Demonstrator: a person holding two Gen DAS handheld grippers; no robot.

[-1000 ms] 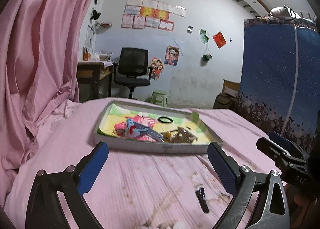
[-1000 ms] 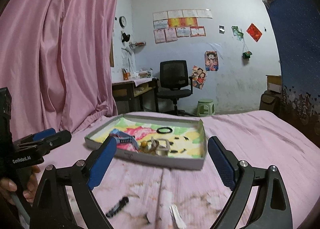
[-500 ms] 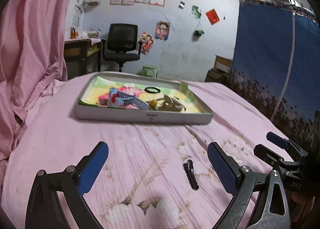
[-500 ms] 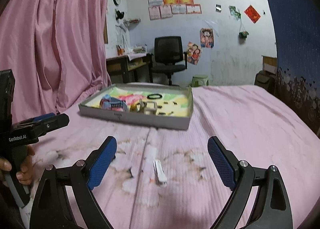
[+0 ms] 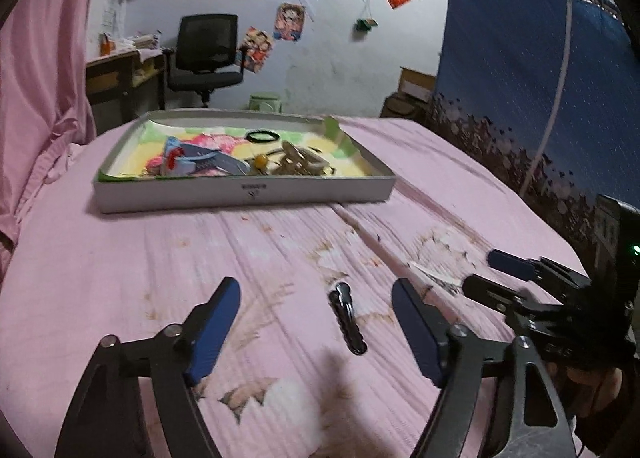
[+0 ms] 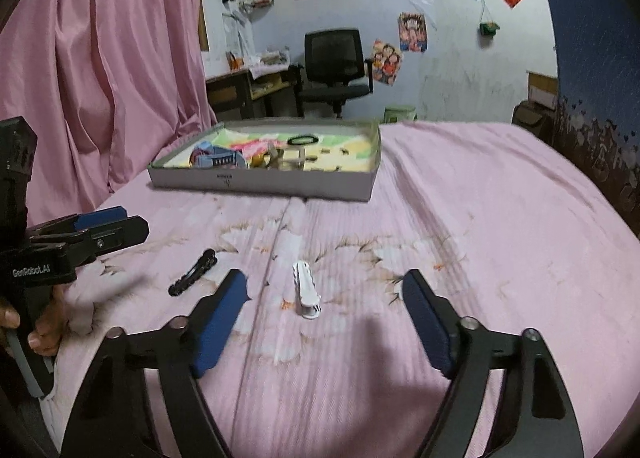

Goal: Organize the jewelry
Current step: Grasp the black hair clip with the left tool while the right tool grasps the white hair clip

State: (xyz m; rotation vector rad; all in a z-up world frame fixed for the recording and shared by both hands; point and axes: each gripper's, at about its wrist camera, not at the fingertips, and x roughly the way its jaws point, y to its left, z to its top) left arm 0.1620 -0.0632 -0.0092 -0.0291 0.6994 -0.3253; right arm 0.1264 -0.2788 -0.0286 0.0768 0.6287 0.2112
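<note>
A black hair clip (image 5: 347,318) lies on the pink bedsheet between the fingers of my left gripper (image 5: 316,294). Those jaws are closing, and the pads stand clear of the clip. A white hair clip (image 6: 306,294) lies on the sheet between the fingers of my right gripper (image 6: 325,282). Its jaws are closing too, without touching the clip. The black clip (image 6: 194,272) also shows to the left in the right wrist view. Farther back stands a grey tray (image 5: 248,194) (image 6: 260,182) with a black hair tie (image 5: 262,136), a blue piece and gold-coloured pieces.
A pink curtain (image 6: 100,58) hangs along the bed's left side and a blue fabric wardrobe (image 5: 540,78) stands at the right. An office chair (image 5: 206,54) and a desk are beyond the bed. A hand (image 6: 40,322) holds the left gripper's handle.
Both grippers have tipped down and sunk toward the sheet, and their jaws have narrowed. The black clip now sits between the left fingers and the white clip between the right ones.
</note>
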